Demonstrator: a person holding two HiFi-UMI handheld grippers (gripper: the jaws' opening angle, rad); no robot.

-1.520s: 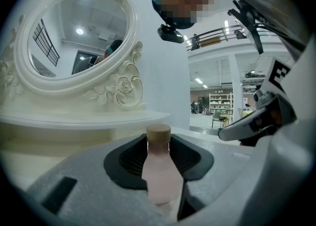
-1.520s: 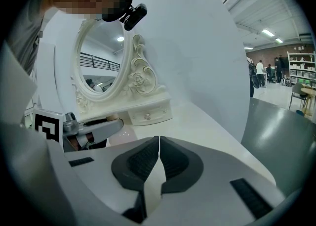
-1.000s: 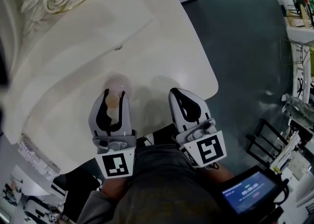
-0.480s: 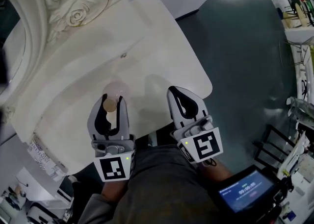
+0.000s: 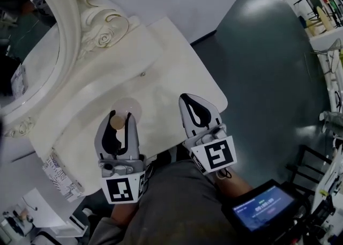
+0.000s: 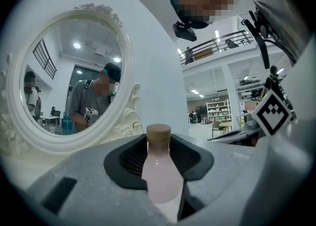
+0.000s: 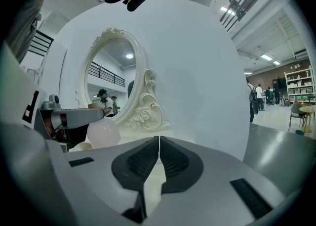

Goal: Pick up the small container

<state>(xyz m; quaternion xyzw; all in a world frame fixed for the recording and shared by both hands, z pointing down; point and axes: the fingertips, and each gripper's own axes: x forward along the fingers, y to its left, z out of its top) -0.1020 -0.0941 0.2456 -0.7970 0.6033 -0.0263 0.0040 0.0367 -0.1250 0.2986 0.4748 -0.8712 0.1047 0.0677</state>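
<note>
Container (image 6: pixel 159 175), small, pale pink, tan cap, clamped in left hand-held gripper (image 5: pixel 120 118), right hand-held gripper (image 7: pixel 159 140) closed, empty

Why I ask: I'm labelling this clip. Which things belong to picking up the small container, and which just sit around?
Part of the job: small container, pink with a brown cap; left hand-held gripper, shut on it.
Just there: right hand-held gripper, shut and empty; ornate mirror; white table.
</note>
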